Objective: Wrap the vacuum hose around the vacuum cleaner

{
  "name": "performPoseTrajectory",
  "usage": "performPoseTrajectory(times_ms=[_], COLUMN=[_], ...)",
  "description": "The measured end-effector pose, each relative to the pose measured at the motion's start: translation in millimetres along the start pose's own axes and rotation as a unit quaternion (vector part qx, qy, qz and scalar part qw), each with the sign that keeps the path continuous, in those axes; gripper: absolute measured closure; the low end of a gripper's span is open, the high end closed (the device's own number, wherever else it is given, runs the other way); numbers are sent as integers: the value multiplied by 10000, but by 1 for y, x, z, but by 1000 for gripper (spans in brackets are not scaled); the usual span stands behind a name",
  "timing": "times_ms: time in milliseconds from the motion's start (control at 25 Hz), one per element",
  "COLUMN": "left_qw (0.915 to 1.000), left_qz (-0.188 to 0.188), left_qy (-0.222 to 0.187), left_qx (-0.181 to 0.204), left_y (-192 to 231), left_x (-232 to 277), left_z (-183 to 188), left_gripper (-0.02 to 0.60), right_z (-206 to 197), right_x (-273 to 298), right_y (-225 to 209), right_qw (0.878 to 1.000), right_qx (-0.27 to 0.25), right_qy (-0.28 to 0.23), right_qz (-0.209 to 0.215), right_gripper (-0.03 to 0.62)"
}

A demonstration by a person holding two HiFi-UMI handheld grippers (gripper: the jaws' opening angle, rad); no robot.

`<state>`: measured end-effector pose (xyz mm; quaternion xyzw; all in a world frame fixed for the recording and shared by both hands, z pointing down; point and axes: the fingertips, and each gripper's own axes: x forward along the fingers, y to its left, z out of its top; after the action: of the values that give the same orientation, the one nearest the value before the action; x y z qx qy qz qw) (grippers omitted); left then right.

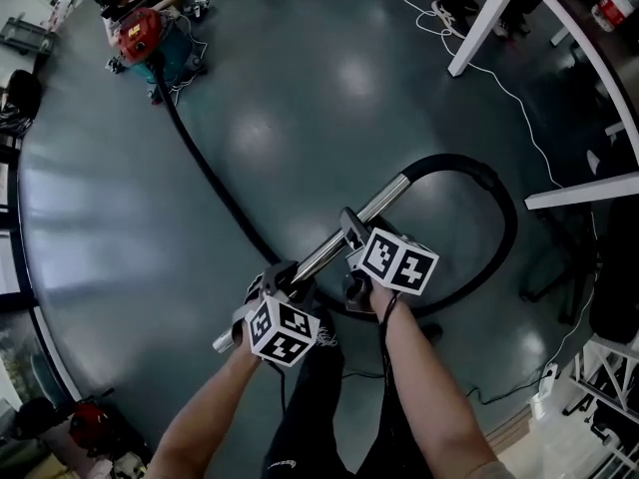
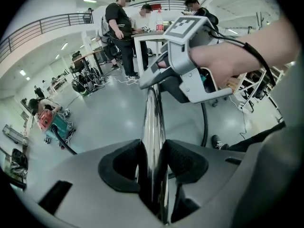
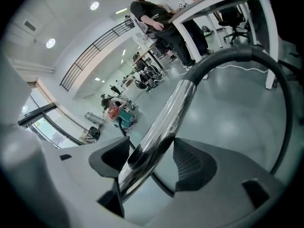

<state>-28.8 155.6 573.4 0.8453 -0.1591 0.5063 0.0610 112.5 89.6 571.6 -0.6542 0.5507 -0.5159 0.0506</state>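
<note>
The vacuum cleaner (image 1: pixel 148 36) sits far off at upper left. Your left gripper (image 1: pixel 278 279) clamps the metal wand (image 1: pixel 384 203); your right gripper (image 1: pixel 351 236) holds its jaws apart around it. The vacuum hose (image 1: pixel 507 218) loops rightward over the floor.

Left gripper (image 2: pixel 153 159) clamped on the chrome wand tube (image 2: pixel 153 120).

Both dark pads press the tube's sides, and the tube runs straight up from them to the right gripper (image 2: pixel 156 77), held in a hand (image 2: pixel 223 61), with its marker cube on top. The black hose (image 2: pixel 205 122) drops behind that gripper towards the grey floor (image 2: pixel 109 122). Far left sits the red and teal vacuum cleaner (image 2: pixel 50 122). People (image 2: pixel 121 30) stand by a white table (image 2: pixel 142 42) in the background.
</note>
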Motion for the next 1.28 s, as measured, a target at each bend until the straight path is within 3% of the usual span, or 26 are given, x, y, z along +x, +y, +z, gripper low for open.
performPoseTrajectory(times_ms=[360,480,680,880,1080,1280], left_qw=[9981,9949,9896,9921,9913,9896], left_qz=[-351,-581,-962,-837,-758,-517], left_qy=[-78,-173,-326,-146,-487,-633], left_qx=[-504,-803,-1016,-926,-958,-1181], left_y=[-31,-40,-53,-57,-50,-30], left_x=[-30,-33,-42,-41,-70,-94], left_z=[-19,-19,-21,-20,0,8], left_gripper=[407,407,405,405,405,405], right_z=[-12,-11,-6,6,24,37], right_x=[-1,-8,-15,-25,-36,-46], right_y=[-5,-8,9,33,53,89], right_qw=[9946,9907,9905,9947,9949,9855], right_qx=[442,647,668,218,-631,-1667], right_qy=[171,74,-11,-8,63,72], right_qz=[-921,-1198,-1199,-1007,-781,-321], right_gripper=[325,396,440,457,470,473])
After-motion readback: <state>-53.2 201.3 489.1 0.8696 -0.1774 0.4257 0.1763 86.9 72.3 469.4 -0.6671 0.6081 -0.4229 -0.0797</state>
